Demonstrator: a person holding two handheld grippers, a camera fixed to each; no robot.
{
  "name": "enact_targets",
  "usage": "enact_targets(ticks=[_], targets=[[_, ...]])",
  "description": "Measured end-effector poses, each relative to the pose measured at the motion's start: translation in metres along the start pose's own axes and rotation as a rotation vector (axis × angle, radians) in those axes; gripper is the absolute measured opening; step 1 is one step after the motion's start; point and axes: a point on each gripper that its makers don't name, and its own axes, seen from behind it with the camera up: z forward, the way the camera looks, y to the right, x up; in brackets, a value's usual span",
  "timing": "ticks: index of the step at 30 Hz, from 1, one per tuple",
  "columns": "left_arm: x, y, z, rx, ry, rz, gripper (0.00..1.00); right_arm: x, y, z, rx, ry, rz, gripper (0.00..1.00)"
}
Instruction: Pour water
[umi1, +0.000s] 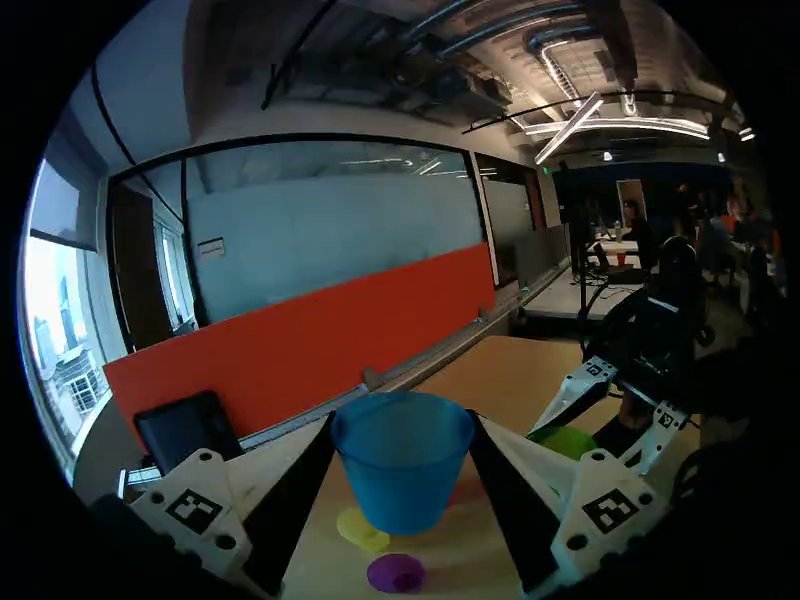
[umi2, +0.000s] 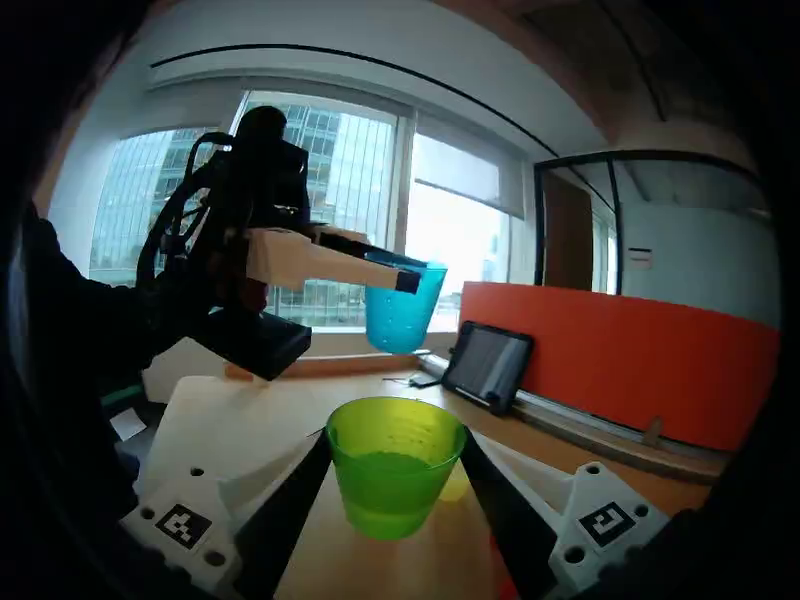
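The left gripper (umi1: 400, 420) is clamped on a blue cup (umi1: 402, 470) held above the table (umi1: 500, 370). The right gripper (umi2: 395, 445) clamps a green cup (umi2: 395, 490), lower and to its right. The blue cup's contents cannot be made out, and the wall sign (umi1: 211, 248) is too small to read.

Right gripper (umi2: 397, 442) clasps green cup (umi2: 395, 490); left gripper (umi2: 402, 280) holds blue cup (umi2: 398, 322) aloft.

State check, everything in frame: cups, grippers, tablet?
blue cup: upright, held off the table
left gripper: shut on blue cup
green cup: upright, seems partly filled
right gripper: shut on green cup
tablet: propped up, screen dark
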Motion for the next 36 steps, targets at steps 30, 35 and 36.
enact_targets(ticks=[30,35,36], targets=[[-0.102,0.032,-0.01,-0.068,-0.103,-0.107,0.9,-0.035,0.018,-0.045,-0.025,-0.152,0.015,0.92],[-0.109,0.039,-0.01,-0.09,-0.115,-0.121,0.9,-0.04,0.023,-0.054,-0.036,-0.175,0.013,0.93],[-0.111,0.041,-0.01,-0.094,-0.118,-0.122,0.9,-0.041,0.023,-0.056,-0.036,-0.179,0.013,0.93]])
